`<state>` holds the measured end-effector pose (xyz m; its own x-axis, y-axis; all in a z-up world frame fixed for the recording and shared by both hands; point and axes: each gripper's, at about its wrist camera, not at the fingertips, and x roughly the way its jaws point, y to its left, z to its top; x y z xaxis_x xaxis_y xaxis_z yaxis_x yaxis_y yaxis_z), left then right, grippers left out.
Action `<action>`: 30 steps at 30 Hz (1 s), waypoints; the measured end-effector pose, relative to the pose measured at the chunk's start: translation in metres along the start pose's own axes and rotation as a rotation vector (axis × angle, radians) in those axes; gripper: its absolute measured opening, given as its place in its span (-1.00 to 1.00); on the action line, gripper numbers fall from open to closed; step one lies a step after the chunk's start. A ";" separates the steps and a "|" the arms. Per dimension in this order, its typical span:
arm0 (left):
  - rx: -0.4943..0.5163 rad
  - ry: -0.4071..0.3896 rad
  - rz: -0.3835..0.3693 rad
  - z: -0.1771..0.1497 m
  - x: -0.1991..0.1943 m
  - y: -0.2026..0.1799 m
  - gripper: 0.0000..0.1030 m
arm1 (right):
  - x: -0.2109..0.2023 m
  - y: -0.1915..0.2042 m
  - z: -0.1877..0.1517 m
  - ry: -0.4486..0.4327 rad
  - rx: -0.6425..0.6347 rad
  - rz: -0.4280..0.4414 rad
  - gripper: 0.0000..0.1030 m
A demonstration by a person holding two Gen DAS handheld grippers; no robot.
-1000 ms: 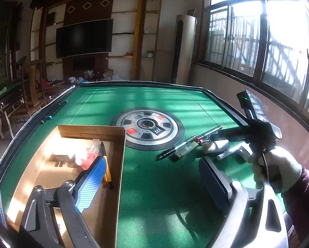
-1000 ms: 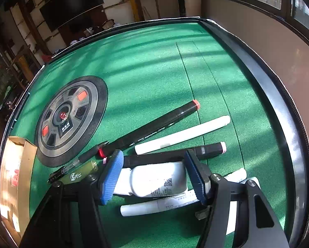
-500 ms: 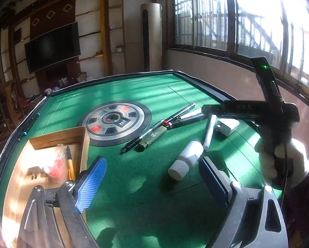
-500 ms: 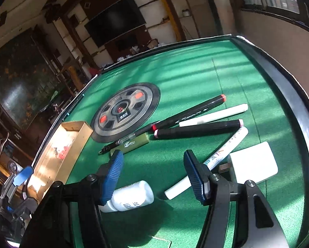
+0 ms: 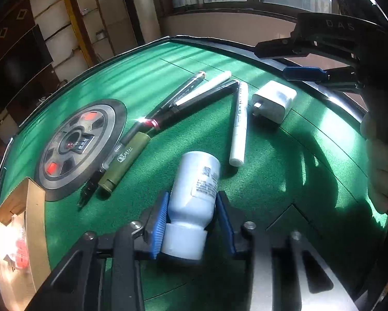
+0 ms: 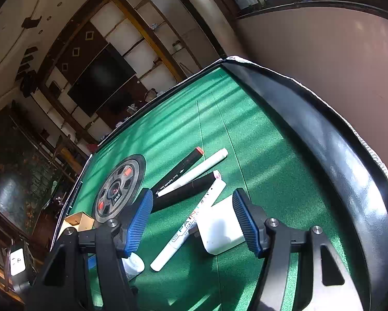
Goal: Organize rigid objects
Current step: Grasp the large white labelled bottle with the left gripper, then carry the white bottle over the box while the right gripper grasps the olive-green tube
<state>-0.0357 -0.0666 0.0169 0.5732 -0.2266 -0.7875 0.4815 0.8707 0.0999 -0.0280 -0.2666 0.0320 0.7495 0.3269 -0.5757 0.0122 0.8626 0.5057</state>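
The green felt table [image 5: 284, 171], rimmed by a black padded edge [image 6: 331, 155], carries everything here, with a round grey and black centre console [image 5: 77, 145] set into its middle. At the table's left edge sits an open cardboard box [image 5: 35, 223] with red and white items inside that are too washed out by glare to tell apart. The left gripper [image 5: 192, 223] has just been closing, and its blue pads now press on both sides of a white plastic bottle [image 5: 197, 186] near its cap, the bottle lying on its side on the felt with its printed label facing up. The right gripper [image 6: 192, 219] has been opening a little and hangs with its jaws apart and nothing pressed between them, above a white charger plug [image 6: 218, 229] and a white paint marker [image 6: 191, 224] that lie on the felt just beside each other. A gloved hand [image 5: 381, 165] holds that gripper's handle at the right edge of the left wrist view. Beyond the charger, a black marker with a red end [image 6: 181, 168], a plain white marker [image 6: 194, 173] and a thick black marker [image 6: 183, 191] lie touching in a loose fan. Nearer the console lie an olive-green tube [image 5: 125, 160] and a thin dark pen [image 5: 103, 168], side by side.
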 end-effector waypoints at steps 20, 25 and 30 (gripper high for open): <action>-0.400 -0.285 0.025 -0.077 -0.157 0.105 -0.30 | 0.013 0.038 -0.023 0.052 -0.094 -0.061 0.23; -0.444 -0.322 0.043 -0.095 -0.171 0.123 -0.30 | 0.042 0.097 -0.046 0.212 -0.139 0.029 0.23; -0.473 -0.338 0.075 -0.114 -0.179 0.137 -0.30 | 0.097 0.140 -0.056 0.319 -0.125 -0.013 0.09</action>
<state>-0.1479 0.1430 0.1022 0.8112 -0.2158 -0.5435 0.1274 0.9723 -0.1959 0.0100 -0.0927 0.0110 0.5043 0.4032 -0.7636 -0.0759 0.9016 0.4259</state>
